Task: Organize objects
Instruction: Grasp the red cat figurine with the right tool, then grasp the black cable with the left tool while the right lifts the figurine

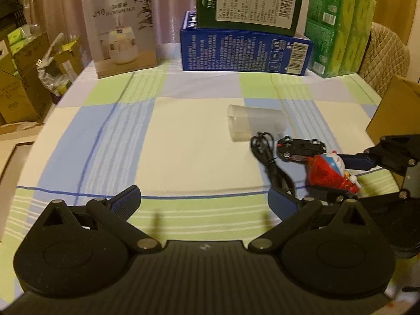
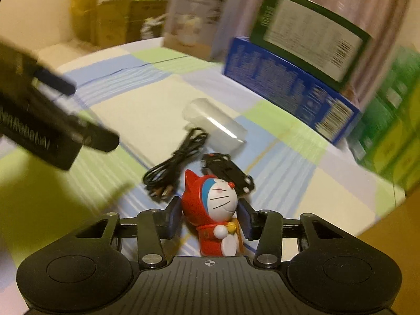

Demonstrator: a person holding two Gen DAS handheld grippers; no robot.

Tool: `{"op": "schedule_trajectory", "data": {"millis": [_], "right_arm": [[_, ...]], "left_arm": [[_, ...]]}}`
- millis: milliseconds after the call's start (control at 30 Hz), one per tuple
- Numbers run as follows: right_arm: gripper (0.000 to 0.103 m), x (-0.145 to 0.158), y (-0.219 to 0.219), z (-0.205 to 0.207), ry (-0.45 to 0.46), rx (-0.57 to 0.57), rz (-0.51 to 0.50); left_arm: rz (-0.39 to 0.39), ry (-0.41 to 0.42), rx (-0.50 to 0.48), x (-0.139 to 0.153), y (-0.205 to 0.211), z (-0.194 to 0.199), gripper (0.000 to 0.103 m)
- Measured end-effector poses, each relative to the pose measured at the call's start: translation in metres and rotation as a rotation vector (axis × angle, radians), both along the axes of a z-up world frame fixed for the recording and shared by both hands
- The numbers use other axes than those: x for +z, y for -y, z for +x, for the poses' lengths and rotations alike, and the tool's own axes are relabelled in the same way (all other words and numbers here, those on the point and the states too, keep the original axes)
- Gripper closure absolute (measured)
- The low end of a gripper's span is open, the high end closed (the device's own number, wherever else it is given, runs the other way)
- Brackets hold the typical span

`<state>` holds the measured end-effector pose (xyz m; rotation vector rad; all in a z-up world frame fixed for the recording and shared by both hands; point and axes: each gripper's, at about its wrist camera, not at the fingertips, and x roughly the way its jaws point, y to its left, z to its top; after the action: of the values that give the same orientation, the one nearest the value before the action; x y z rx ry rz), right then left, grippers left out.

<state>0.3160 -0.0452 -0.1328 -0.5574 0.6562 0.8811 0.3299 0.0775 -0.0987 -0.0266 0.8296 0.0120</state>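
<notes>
A red and blue cat figurine [image 2: 218,207] sits between the blue pads of my right gripper [image 2: 210,218], which is shut on its head. In the left wrist view the figurine [image 1: 332,169] is tilted, with the right gripper [image 1: 349,177] reaching in from the right. Just beyond it are a black toy car [image 2: 228,170], a coiled black cable [image 2: 173,162] and a translucent cup [image 2: 215,123] lying on its side. My left gripper [image 1: 204,202] is open over the checked tablecloth [image 1: 157,136] with nothing between its fingers; the cable [image 1: 265,155] lies by its right finger.
Along the table's back edge stand a humidifier box [image 1: 120,29], a blue box [image 1: 244,50] with a dark green box [image 1: 249,0] on top, and green tissue packs [image 1: 338,26]. A cardboard box [image 1: 393,105] is at the right. Cartons crowd the floor left [image 1: 23,78].
</notes>
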Motion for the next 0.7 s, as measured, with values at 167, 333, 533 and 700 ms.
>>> {"op": "schedule_trajectory", "data": {"millis": [167,333,533,700], "right_arm": [[0.061,0.014,0.02,0.013,-0.09,-0.143,0.052],[0.061,0.023,0.036,0.024,-0.142,-0.272,0.076],[0.061,0.024,0.045,0.032,-0.166,-0.33,0.083],[0.061,0.023,0.047,0.035,-0.184,-0.344,0.1]], "left_arm": [[-0.049,0.003,-0.039,-0.002,0.011,0.01,0.016],[-0.076,0.012,-0.085,-0.006,0.024,0.02,0.027],[-0.093,0.004,-0.12,-0.015,0.037,0.033,0.055],[-0.076,-0.004,-0.153,-0.019,0.052,0.04,0.068]]}}
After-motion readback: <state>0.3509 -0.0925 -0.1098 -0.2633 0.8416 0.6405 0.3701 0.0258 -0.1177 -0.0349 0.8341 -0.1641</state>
